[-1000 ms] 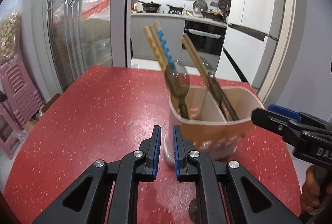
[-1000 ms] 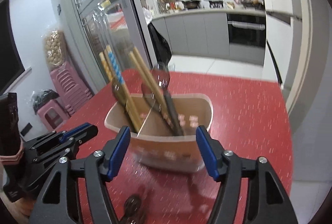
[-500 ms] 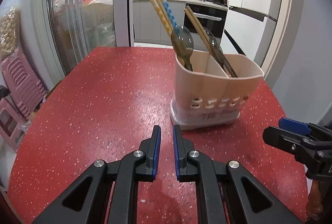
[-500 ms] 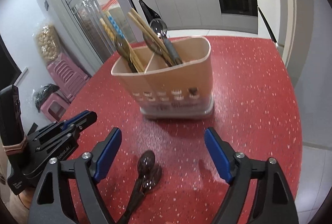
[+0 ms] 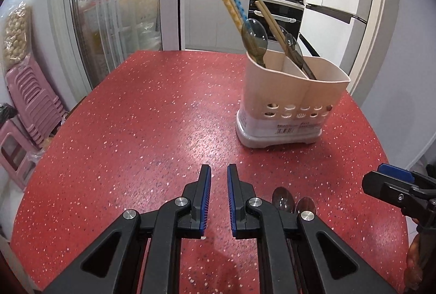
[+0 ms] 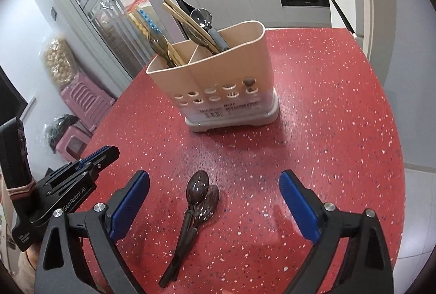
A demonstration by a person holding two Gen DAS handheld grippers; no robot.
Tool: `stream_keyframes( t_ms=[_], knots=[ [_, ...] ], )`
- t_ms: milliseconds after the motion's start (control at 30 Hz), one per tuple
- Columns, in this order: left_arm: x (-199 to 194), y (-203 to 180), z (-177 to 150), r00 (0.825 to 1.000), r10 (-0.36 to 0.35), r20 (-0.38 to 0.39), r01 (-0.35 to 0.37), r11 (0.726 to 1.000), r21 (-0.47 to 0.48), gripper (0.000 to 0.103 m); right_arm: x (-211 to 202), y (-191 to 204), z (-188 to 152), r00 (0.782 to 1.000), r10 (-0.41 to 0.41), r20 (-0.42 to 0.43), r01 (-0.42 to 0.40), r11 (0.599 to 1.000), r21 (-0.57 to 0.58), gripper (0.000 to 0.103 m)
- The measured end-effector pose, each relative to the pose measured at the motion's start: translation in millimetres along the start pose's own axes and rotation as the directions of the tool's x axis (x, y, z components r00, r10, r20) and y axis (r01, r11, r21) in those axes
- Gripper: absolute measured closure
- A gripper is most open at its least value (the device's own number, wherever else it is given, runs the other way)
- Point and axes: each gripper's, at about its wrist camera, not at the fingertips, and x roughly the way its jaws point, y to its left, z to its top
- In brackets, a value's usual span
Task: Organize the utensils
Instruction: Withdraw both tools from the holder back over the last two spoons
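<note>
Spoons [image 6: 200, 194] lay lengthwise between the right gripper's [image 6: 214, 194] just-widened, empty jaws; left gripper [image 5: 218, 197] clenched, empty, beside

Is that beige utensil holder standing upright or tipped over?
Upright. The holder sits flat on its base on the red table, with chopsticks and spoons leaning out of its open top.
</note>
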Motion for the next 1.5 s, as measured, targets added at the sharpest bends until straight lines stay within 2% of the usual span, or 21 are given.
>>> stream_keyframes(
  t_ms=[33, 67, 100, 133, 200, 333, 533, 800, 967, 1033, 1167, 1333, 1500],
  knots=[
    [0, 1, -1, 1.0, -0.001, -0.001, 0.001, 1.0, -0.003, 0.066, 0, 1, -2, 1.0, -0.001, -0.001, 0.001, 1.0, 0.002, 0.006],
    [0, 3, -4, 1.0, -0.001, -0.002, 0.001, 1.0, -0.006, 0.052, 0, 2, -3, 1.0, -0.003, -0.001, 0.003, 1.0, 0.005, 0.006],
    [-1, 5, -6, 1.0, 0.0, -0.005, 0.0, 1.0, -0.009, 0.028, -1, 3, -6, 1.0, -0.005, -0.002, 0.005, 1.0, 0.007, 0.0],
    [-2, 7, -8, 1.0, 0.011, -0.007, -0.011, 1.0, -0.02, 0.0, 0, 4, -8, 1.0, -0.008, -0.003, 0.008, 1.0, 0.008, 0.0],
    [-8, 11, -12, 0.999, 0.02, 0.036, -0.019, 0.999, -0.035, 0.0, 0, 4, -13, 1.0, -0.016, -0.002, 0.016, 1.0, 0.013, 0.0],
    [-1, 14, -22, 0.999, 0.043, 0.023, -0.043, 0.999, -0.015, 0.0, 2, 6, -21, 0.999, -0.039, -0.013, 0.039, 0.999, 0.021, 0.0],
    [11, 28, -39, 0.998, 0.057, -0.03, -0.058, 0.998, -0.038, 0.0, 12, 5, -36, 0.995, -0.065, -0.08, 0.068, 0.997, 0.039, 0.0],
    [24, 40, -65, 0.994, 0.031, -0.106, -0.038, 0.997, -0.07, 0.0, 31, 8, -60, 0.975, -0.109, -0.195, 0.12, 0.992, 0.044, 0.0],
    [24, 49, -74, 0.991, 0.035, -0.126, -0.048, 0.994, -0.103, 0.0, 39, 17, -64, 0.961, -0.161, -0.225, 0.173, 0.984, 0.036, 0.001],
    [23, 54, -75, 0.991, 0.034, -0.127, -0.049, 0.992, -0.115, 0.0, 43, 20, -64, 0.954, -0.184, -0.235, 0.2, 0.979, 0.046, 0.005],
    [22, 59, -78, 0.992, 0.03, -0.123, -0.046, 0.99, -0.13, 0.0, 52, 23, -65, 0.943, -0.205, -0.262, 0.23, 0.971, 0.068, 0.022],
    [20, 62, -79, 0.992, 0.026, -0.121, -0.043, 0.989, -0.143, 0.0, 58, 33, -65, 0.935, -0.229, -0.272, 0.254, 0.965, 0.061, 0.034],
    [18, 60, -80, 0.993, 0.018, -0.113, -0.034, 0.99, -0.139, 0.0, 66, 39, -64, 0.922, -0.28, -0.268, 0.299, 0.954, 0.03, 0.055]
  ],
)
